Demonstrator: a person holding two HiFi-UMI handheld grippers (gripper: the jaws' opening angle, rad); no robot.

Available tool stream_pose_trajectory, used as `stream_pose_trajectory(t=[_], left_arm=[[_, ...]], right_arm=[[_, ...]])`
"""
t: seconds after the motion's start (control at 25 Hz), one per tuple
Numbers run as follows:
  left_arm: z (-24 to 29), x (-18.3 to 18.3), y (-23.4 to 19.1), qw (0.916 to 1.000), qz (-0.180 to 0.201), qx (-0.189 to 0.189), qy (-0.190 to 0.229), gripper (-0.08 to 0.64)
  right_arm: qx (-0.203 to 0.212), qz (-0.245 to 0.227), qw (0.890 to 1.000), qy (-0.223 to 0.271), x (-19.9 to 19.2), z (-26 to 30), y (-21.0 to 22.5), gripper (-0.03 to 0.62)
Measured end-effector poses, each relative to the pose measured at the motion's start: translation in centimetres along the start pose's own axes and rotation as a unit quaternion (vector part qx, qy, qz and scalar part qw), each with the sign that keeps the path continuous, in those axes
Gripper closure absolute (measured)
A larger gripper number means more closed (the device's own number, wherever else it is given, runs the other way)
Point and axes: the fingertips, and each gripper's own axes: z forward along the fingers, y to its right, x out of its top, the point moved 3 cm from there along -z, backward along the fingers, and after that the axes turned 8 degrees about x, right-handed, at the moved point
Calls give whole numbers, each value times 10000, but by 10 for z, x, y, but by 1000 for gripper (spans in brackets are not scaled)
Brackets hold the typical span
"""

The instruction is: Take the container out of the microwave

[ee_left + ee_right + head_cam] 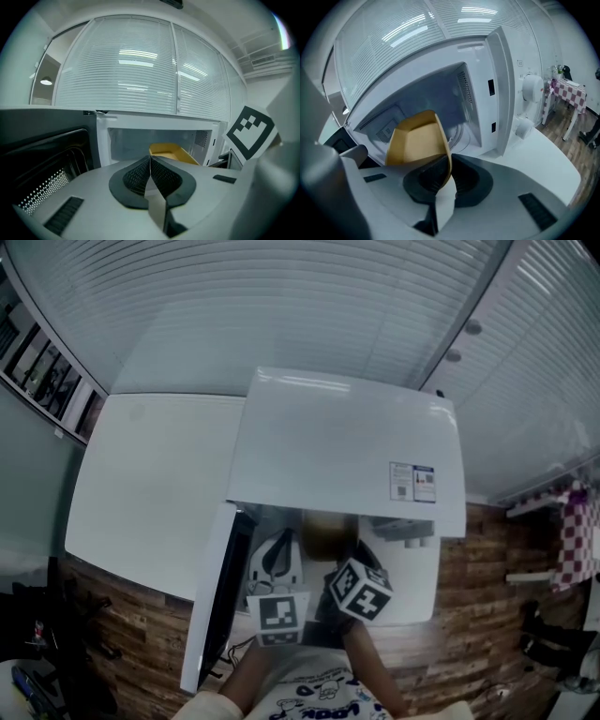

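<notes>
Right gripper [449, 174] jaws pinch one wall of the tan paper container [417, 140], probably to draw it from the white microwave [501, 84]; left gripper [150, 171] jaws meet, empty.

The microwave [347, 446] is white, and its open door [228, 589] is dark on the inside. The container [417, 143] is mustard yellow. The worktop [141, 493] is white, the floor [487, 615] brown wood planks. The marker cubes [361, 589] bear black-and-white squares. The fingers [430, 178] are black and finely ribbed. At far right a cloth [574, 538] is checked red and white.
</notes>
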Motion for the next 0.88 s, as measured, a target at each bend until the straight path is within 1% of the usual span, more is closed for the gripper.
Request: stream_pose_trajectory(t=[0.16, 0.4, 0.72, 0.88], left_arm=[[-5, 0, 2, 10000, -11, 12, 17, 515], [-21, 0, 6, 9999, 133, 60, 43, 515], [-50, -11, 26, 9999, 65, 95, 23, 515], [-66, -14, 36, 9999, 4, 121, 14, 515]], right_arm=[[63, -9, 10000, 11, -2, -4, -2, 555], [157, -41, 9999, 36, -5, -19, -1, 555], [274, -106, 9996, 4, -22, -49, 11, 555], [275, -135, 9995, 71, -26, -69, 19, 555]])
